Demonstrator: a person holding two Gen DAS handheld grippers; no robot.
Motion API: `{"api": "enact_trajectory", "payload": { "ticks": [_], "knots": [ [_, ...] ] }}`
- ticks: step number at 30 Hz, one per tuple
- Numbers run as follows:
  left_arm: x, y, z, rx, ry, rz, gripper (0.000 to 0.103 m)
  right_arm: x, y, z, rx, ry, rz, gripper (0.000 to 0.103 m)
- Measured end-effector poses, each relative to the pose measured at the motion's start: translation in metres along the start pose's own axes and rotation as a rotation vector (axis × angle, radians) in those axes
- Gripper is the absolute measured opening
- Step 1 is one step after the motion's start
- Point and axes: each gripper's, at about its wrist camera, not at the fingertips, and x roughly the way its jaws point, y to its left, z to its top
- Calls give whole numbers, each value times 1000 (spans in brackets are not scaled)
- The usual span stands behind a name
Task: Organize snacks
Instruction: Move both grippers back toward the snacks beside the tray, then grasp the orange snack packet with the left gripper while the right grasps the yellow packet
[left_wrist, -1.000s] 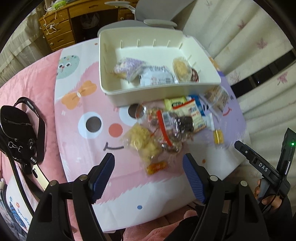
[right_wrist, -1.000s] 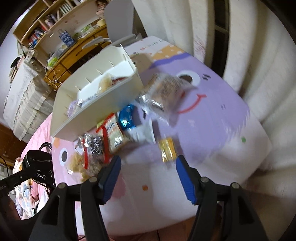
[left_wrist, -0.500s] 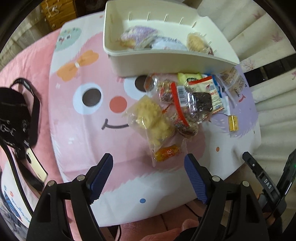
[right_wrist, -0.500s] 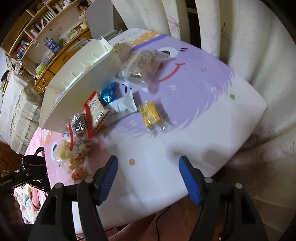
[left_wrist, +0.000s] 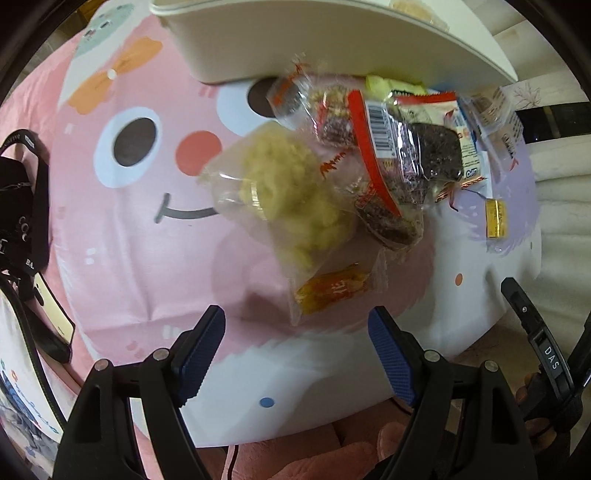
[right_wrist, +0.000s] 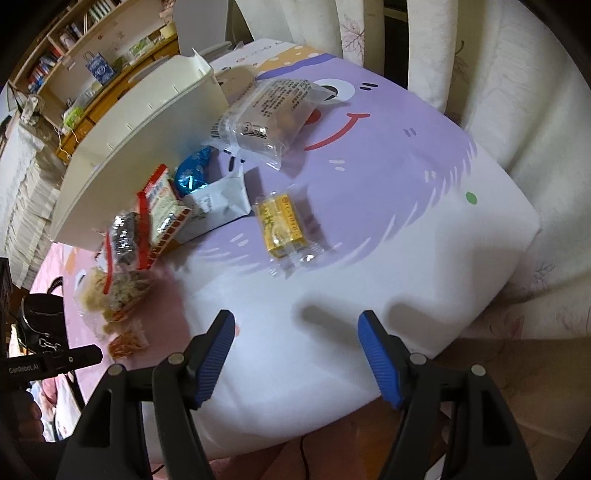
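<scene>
Loose snack packets lie on the table in front of a cream bin (left_wrist: 258, 40). My left gripper (left_wrist: 297, 328) is open and empty, just short of a small orange candy packet (left_wrist: 332, 290); beyond it lie a clear bag of yellow puffs (left_wrist: 291, 192) and a dark cake in a red-striped wrapper (left_wrist: 402, 162). My right gripper (right_wrist: 295, 328) is open and empty, a little short of a small yellow packet (right_wrist: 282, 225). Farther off lie a clear packet with printed text (right_wrist: 269, 114), a blue packet (right_wrist: 194, 173) and the bin (right_wrist: 140, 140).
The table has a pink and purple cartoon-face cloth (left_wrist: 140, 229). A black bag (left_wrist: 18, 206) lies at the left edge. White curtains (right_wrist: 517, 92) hang behind the table's right side. Wooden shelves (right_wrist: 74, 55) stand at the back.
Both grippers have moved closer to the table and the snacks. The left now looks down on the orange candy packet; the right has neared the yellow packet. Both stay open.
</scene>
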Motion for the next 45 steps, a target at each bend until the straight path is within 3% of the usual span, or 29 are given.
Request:
{"api": "enact_trajectory", "payload": {
  "ticks": [15, 25, 28, 30, 37, 45],
  "knots": [
    [46, -21, 14, -151, 89, 55, 79, 36, -6, 58, -178, 110, 37, 70],
    [55, -30, 16, -193, 72, 104, 79, 53, 14, 76, -375, 146, 49, 68],
    [56, -31, 17, -206, 64, 118, 78, 55, 19, 77, -407, 140, 42, 63],
    [56, -38, 19, -201, 60, 126, 74, 55, 23, 78, -429, 130, 34, 53],
    [41, -46, 16, -206, 44, 95, 53, 59, 35, 83, -447, 118, 35, 32],
    [34, -32, -3, -179, 43, 43, 44, 58, 49, 69, -433, 118, 7, 28]
  ]
}}
